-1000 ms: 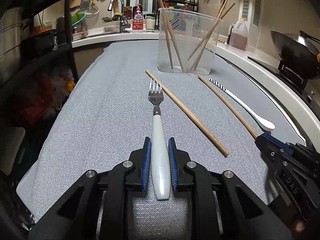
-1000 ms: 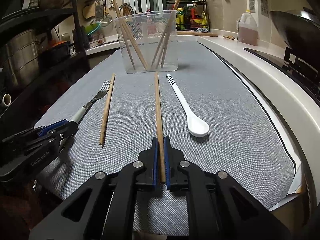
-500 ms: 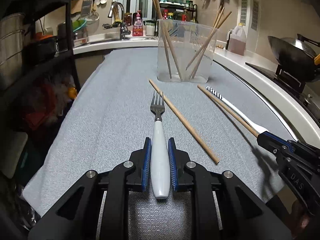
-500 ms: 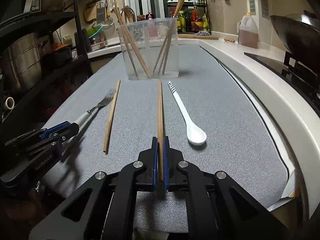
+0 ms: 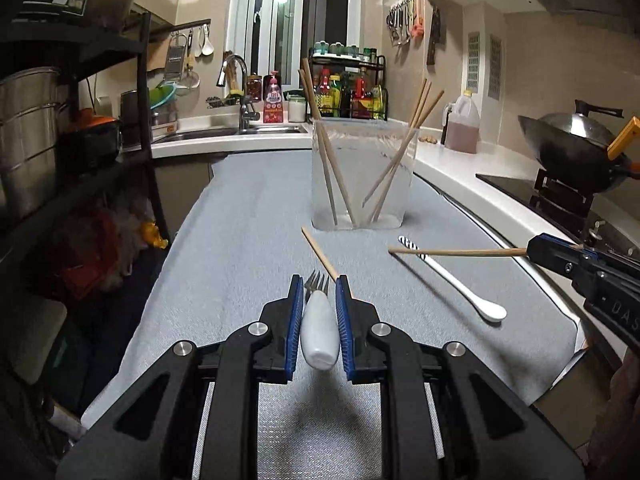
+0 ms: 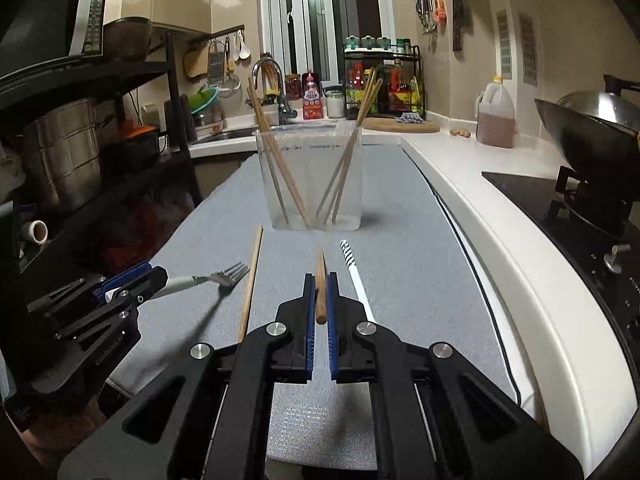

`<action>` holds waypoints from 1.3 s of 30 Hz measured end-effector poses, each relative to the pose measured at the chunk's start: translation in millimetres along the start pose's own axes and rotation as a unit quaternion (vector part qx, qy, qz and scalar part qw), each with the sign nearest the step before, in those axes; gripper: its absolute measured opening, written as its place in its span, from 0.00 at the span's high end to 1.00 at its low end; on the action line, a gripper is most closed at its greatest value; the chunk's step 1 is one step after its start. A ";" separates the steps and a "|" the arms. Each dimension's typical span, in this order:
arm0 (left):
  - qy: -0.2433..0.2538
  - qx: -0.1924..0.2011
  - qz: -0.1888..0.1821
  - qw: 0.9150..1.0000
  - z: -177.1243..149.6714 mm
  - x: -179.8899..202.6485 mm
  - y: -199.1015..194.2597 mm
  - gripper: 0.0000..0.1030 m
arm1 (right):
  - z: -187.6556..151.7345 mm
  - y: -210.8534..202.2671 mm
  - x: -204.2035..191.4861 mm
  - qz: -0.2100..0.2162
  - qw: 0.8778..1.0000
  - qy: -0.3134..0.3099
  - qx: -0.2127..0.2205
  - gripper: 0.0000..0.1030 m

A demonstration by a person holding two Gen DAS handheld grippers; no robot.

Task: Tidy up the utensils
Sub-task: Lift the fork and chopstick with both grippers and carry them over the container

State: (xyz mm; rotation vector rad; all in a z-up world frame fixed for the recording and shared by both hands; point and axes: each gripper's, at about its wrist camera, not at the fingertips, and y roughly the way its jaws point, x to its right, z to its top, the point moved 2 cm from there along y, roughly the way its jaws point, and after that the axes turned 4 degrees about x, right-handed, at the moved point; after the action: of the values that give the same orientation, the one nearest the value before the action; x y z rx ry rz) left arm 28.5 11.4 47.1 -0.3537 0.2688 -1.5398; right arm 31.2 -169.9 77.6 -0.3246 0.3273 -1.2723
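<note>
One white-handled steel fork (image 5: pixel 319 322)

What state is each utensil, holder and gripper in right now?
Left gripper: shut on fork.
Fork: lifted off the cloth.
Right gripper: shut on chopstick.
Held chopstick: in the air.
Loose chopstick: lying flat.
White spoon: lying flat.
Clear container: upright, holding chopsticks.
</note>
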 end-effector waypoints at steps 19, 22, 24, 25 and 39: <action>-0.015 0.008 -0.029 0.999 87.0 -12.6 14.8 0.86 | 89.6 7.2 -10.0 0.019 0.999 -0.006 0.039 0.95; -0.016 -0.001 -0.031 0.999 96.8 -14.9 15.0 0.86 | 99.3 9.3 -11.4 0.017 0.999 -0.003 0.032 0.95; -0.012 -0.009 -0.032 0.999 102.5 -14.5 15.5 0.86 | 105.7 10.7 -12.7 0.019 1.000 -0.005 0.023 0.95; -0.011 -0.012 -0.034 0.999 105.5 -14.5 15.5 0.86 | 108.6 11.7 -13.4 0.019 1.000 -0.008 0.017 0.95; -0.004 -0.026 -0.054 0.998 137.5 -11.7 34.4 0.87 | 143.9 33.7 -8.7 0.023 0.998 -0.026 -0.056 0.95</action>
State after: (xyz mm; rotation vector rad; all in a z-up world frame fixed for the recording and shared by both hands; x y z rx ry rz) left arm 113.2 30.4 159.8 -0.4213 0.2885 -1.6399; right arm 117.8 -144.6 195.1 -0.4426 0.3597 -1.2016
